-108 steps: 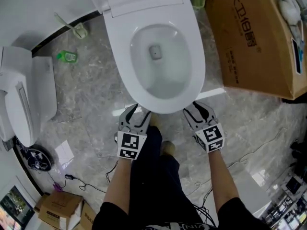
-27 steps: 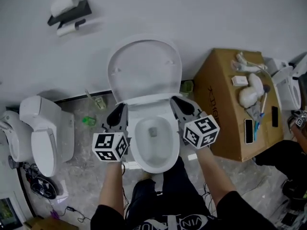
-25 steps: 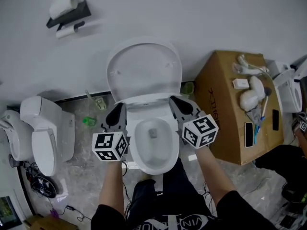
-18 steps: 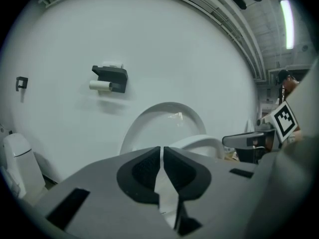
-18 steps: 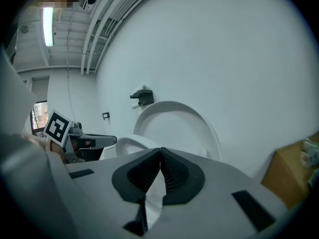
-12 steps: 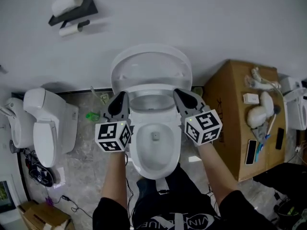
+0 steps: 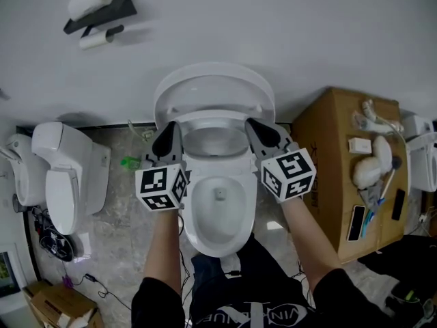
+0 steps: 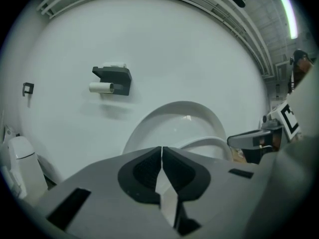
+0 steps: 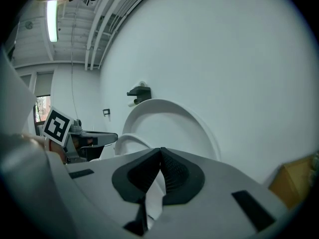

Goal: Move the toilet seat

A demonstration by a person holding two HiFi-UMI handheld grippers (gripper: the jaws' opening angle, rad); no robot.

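Now shut and empty, the left tongs [image 7: 171,126] and right tongs [image 7: 250,123] flank the tilted toilet seat [image 7: 216,117], which lies ahead between them, equally near.

Your head view is bright and evenly lit from overhead. The white wall [image 7: 273,19] is flat with nothing blown out. A soft shadow sits under the paper holder [image 7: 102,9] and along the wall's foot. The grey floor [image 7: 123,203] is dimmer than the wall.

Both your gripper views have heavy fisheye, with black corners and straight lines that bow. A ceiling light [image 8: 288,9] glares at top right in your left gripper view and at top left in the right one. There is a small highlight on the toilet lid [image 8: 174,128]. The toilet seat [image 8: 209,142] is white on white, so contrast is low. The near foreground is soft. No motion blur.
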